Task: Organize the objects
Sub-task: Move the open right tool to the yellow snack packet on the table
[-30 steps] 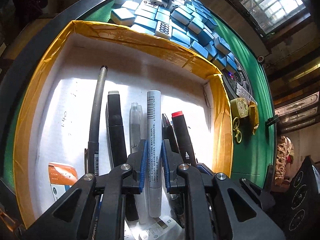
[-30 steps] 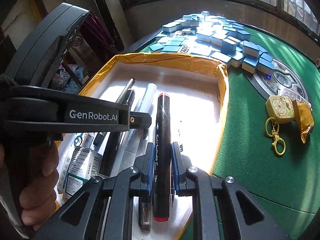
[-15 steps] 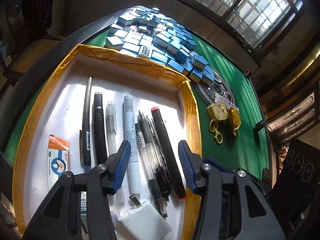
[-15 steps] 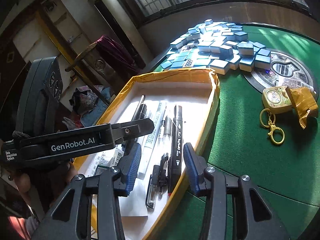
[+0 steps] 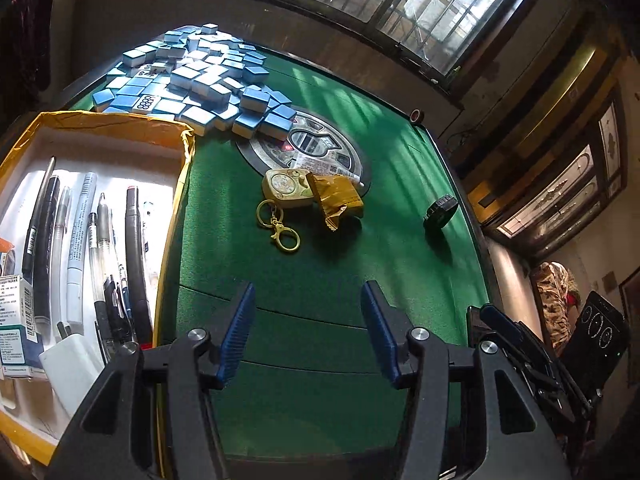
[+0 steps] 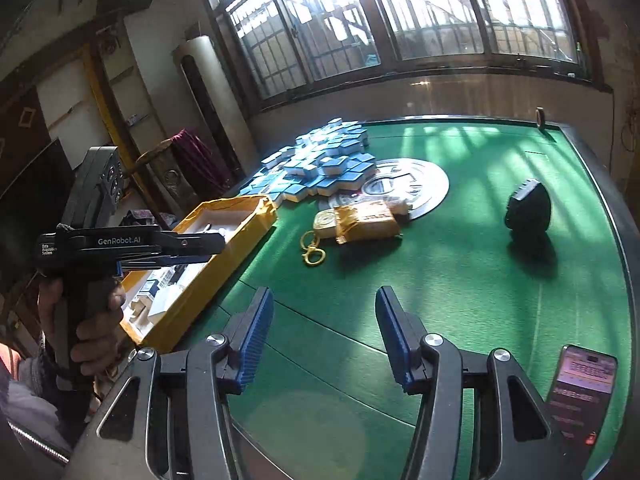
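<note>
A yellow-edged white box (image 5: 188,148) (image 6: 224,256) at the table's left holds several pens and markers (image 5: 86,224) side by side, plus small cartons. On the green felt lie a gold keychain (image 5: 286,192) (image 6: 320,226), a crumpled gold wrapper (image 5: 338,198) (image 6: 366,220) and a black round object (image 5: 440,210) (image 6: 528,210). My left gripper (image 5: 306,322) hangs over bare felt to the right of the box, jaws still opening, nothing between them. My right gripper (image 6: 324,330) is likewise over bare felt, jaws opening and empty. A hand holds the left gripper's body (image 6: 132,246) beside the box.
A heap of blue mahjong tiles (image 5: 200,76) (image 6: 320,160) lies at the back left, next to a round metal centre panel (image 5: 316,150) (image 6: 404,188). A phone (image 6: 580,384) rests at the near right. A roll of tape (image 5: 416,115) sits at the far edge.
Both grippers let go of the markers they were shut on, opened wide, and swung right and up out of the box to over the green felt.
</note>
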Demonstrator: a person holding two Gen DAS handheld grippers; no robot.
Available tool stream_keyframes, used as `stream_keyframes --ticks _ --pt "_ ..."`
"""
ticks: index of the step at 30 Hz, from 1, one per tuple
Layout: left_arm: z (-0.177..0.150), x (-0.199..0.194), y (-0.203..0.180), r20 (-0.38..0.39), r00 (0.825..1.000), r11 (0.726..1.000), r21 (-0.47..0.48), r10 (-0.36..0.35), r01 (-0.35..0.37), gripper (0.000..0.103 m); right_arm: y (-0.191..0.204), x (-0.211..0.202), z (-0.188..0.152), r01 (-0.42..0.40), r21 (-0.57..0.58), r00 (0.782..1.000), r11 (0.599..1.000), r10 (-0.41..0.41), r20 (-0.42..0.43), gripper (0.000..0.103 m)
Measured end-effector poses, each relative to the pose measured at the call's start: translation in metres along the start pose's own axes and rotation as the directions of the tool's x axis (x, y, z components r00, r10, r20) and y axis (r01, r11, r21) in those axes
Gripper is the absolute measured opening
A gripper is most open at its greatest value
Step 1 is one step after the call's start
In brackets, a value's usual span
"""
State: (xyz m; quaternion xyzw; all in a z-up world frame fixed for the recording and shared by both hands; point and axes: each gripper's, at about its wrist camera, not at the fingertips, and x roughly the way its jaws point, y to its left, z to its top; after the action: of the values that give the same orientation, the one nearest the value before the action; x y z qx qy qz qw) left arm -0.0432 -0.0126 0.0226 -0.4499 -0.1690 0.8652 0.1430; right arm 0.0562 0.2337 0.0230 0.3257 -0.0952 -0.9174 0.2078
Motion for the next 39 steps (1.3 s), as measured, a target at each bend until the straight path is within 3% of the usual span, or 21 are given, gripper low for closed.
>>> stream_keyframes --ticks 5,8,12,14,15,20,26,29,33,39 --pt "-0.003 0.011 -0.013 -0.025 1.0 1.0 0.008 0.01 -0.009 0.053 -0.075 -0.032 -0.006 0.11 0.106 0.993 0.988 -0.113 0.022 0.048" --pt "-0.004 0.016 -0.013 -0.043 0.999 1.0 0.004 0.009 -0.009 0.053 -0.114 -0.024 -0.011 0.09 0.193 0.996 0.977 -0.086 -0.027 0.048" --pt "-0.005 0.014 -0.012 -0.032 0.999 1.0 0.011 0.022 -0.021 0.053 -0.145 -0.005 -0.005 0.125 0.265 0.989 0.956 -0.1 -0.105 0.048" --pt "-0.004 0.013 -0.01 -0.027 0.999 1.0 0.012 0.02 -0.019 0.053 -0.15 -0.01 0.012 0.247 0.244 0.969 0.938 -0.233 -0.086 0.048" --pt "-0.005 0.012 -0.008 -0.025 0.999 1.0 0.011 0.019 -0.019 0.053 -0.15 -0.016 0.02 0.27 0.248 0.963 0.93 -0.262 -0.064 0.047" --pt "-0.006 0.014 0.005 -0.028 0.999 1.0 -0.013 0.026 -0.026 0.053 -0.114 -0.043 0.04 0.103 0.283 0.987 0.953 -0.134 0.09 0.048" --pt "-0.004 0.017 0.016 -0.036 0.999 0.999 -0.028 0.033 -0.034 0.053 -0.04 -0.008 0.038 -0.018 0.265 0.993 0.964 -0.014 0.117 0.054" --pt "-0.003 0.015 0.021 -0.032 0.999 0.999 -0.036 0.038 -0.039 0.053 -0.015 0.027 0.042 -0.038 0.255 0.995 0.966 0.014 0.094 0.054" --pt "-0.002 0.012 0.029 -0.031 0.999 0.998 -0.053 0.039 -0.041 0.053 -0.004 0.084 0.051 -0.028 0.289 0.999 0.957 0.039 -0.032 0.054" --pt "-0.002 0.013 0.035 -0.038 0.999 0.998 -0.065 0.022 -0.024 0.053 -0.014 0.136 0.065 0.087 0.359 0.989 0.929 -0.037 -0.142 0.054"
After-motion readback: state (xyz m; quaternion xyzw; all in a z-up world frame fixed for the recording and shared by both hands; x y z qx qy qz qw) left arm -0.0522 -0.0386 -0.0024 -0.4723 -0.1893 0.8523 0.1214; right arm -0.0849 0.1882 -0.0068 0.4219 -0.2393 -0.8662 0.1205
